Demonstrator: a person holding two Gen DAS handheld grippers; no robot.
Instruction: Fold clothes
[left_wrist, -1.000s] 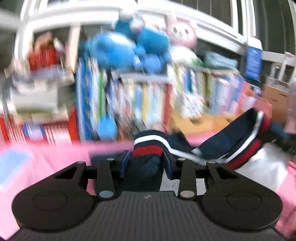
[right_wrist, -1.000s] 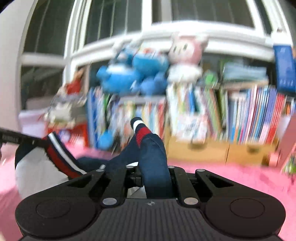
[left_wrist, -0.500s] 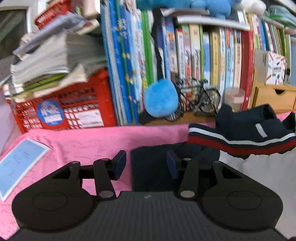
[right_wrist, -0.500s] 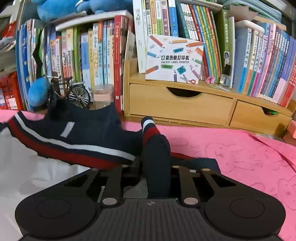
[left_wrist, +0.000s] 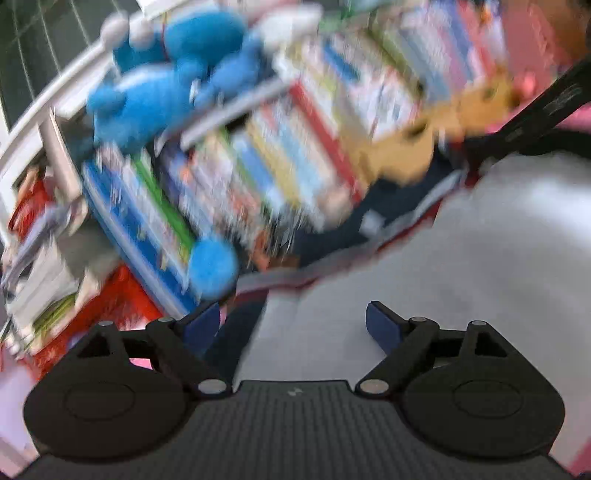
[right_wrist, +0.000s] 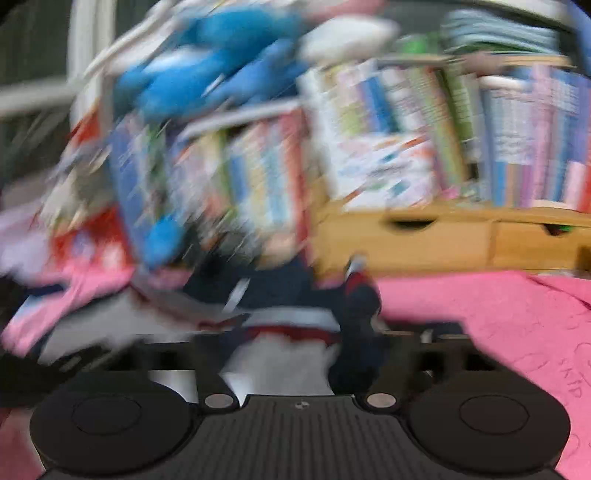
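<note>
Already the left gripper (left_wrist: 291, 325) is opening, empty, above the white-and-navy garment (left_wrist: 480, 258) at lower right; the right gripper's (right_wrist: 299, 354) state is blurred; a snagged cuff could undo the fold.

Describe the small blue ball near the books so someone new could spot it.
Start at the long row of upright books behind the pink cloth. At its left end, beside the red crate, sits a fluffy round blue pompom, far smaller than the blue plush toys on top.
</note>
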